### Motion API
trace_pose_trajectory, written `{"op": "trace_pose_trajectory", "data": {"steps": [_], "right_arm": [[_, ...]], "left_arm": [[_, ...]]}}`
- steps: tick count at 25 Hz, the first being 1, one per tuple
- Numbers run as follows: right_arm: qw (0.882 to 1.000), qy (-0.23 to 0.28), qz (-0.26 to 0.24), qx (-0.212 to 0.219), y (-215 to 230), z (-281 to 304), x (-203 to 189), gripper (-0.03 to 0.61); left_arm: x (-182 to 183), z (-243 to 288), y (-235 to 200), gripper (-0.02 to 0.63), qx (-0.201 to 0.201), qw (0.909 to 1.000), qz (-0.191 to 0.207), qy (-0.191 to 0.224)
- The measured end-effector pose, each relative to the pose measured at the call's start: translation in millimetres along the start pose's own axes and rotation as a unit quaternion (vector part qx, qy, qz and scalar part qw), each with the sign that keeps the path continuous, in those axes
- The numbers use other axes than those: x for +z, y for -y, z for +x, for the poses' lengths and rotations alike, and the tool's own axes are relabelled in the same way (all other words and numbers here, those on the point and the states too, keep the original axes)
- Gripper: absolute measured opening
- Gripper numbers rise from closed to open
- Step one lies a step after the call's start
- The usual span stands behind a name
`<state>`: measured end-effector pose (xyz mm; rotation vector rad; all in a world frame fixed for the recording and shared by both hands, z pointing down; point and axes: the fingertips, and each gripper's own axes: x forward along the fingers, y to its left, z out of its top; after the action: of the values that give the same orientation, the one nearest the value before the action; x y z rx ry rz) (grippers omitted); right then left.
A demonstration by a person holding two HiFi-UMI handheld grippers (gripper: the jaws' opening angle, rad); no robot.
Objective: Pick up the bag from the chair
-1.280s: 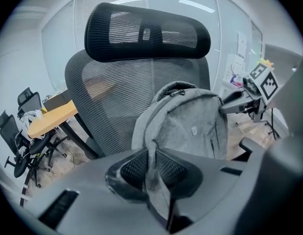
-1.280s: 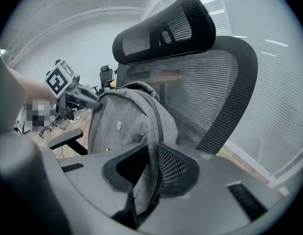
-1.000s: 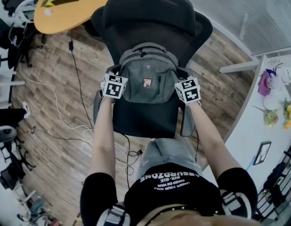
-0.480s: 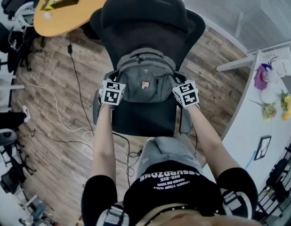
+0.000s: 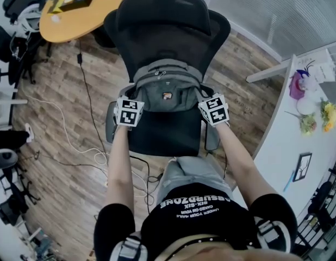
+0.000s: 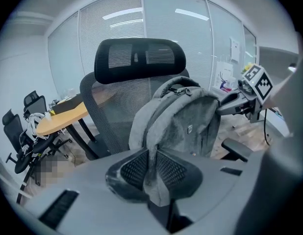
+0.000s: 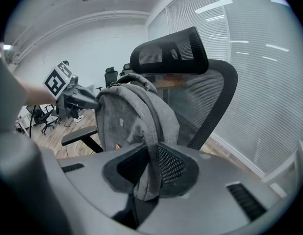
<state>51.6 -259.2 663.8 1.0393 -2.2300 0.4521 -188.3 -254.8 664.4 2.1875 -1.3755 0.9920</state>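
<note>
In the head view, a grey fabric bag is seen upright at the back of a black chair, against its curved mesh backrest and above the dark padded seat; whether its base touches the seat cannot be told. A zip is drawn across the bag's rounded top, a small badge is set on its front, and nothing of its contents is shown. The left gripper and the right gripper are held against the bag's two sides, each topped by a marker cube. A round orange table and a plank floor strewn with cables are seen beyond. In the left gripper view, the jaws are closed on a fold of the bag's soft, felt-like cloth, which is pinched between the perforated black pads; the chair's oblong mesh headrest is seen behind. In the right gripper view, the jaws are likewise clamped on a hanging fold of the same grey cloth, gripped between the pads.
</note>
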Motion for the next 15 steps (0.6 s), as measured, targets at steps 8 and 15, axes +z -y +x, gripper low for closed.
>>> {"op": "trace_pose_trajectory", "data": {"steps": [8,15], "right_arm": [[1.000,0.015,-0.010,-0.012,-7.0,-31.3,6.8,0.069],[0.999,0.029,-0.010,-0.018,-17.8,-63.0,10.8,0.067]], "left_arm": [[3.3,-29.8,15.1,0.058,0.005,0.9998,0.001,0.017],[9.6,-58.5,27.7,0.058,0.012,0.9993,0.008,0.034]]}}
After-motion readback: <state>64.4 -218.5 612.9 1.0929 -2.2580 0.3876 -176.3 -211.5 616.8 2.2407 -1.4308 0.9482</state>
